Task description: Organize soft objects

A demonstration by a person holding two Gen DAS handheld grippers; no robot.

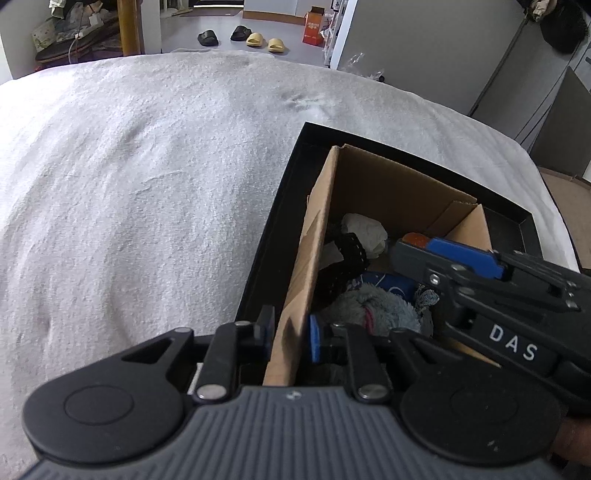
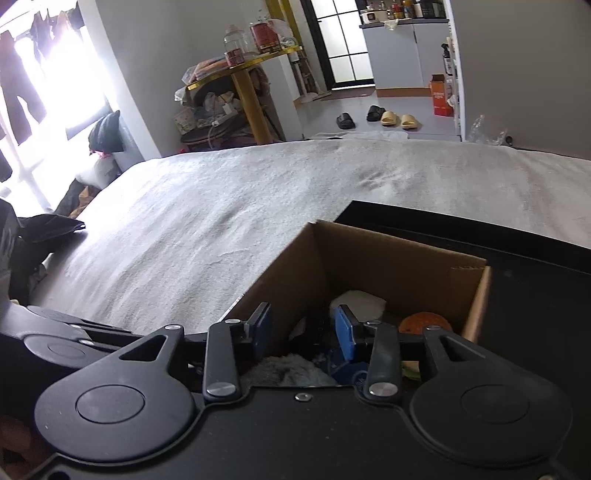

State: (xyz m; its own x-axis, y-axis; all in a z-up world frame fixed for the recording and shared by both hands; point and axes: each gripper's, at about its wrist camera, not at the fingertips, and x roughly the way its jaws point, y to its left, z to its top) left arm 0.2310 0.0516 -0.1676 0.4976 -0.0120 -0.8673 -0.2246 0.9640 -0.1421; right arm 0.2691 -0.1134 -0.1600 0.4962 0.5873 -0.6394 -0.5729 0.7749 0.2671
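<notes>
A brown cardboard box (image 1: 314, 236) stands in a black tray (image 1: 273, 229) on a white bed cover (image 1: 147, 184). The box holds soft things: a grey fluffy cloth (image 1: 369, 302), a black strap (image 1: 347, 258), a white wad (image 1: 365, 229) and a blue item (image 1: 391, 284). My left gripper (image 1: 290, 332) straddles the box's left wall, jaws a little apart around it. My right gripper (image 2: 303, 328) is open and empty above the box (image 2: 332, 258); it also shows in the left wrist view (image 1: 436, 247). An orange ball (image 2: 424, 323) lies in the box.
The bed cover (image 2: 221, 229) stretches far to the left. Slippers (image 1: 240, 37) and an orange carton (image 1: 314, 27) are on the floor beyond the bed. A yellow shelf with jars (image 2: 251, 74) stands by the wall.
</notes>
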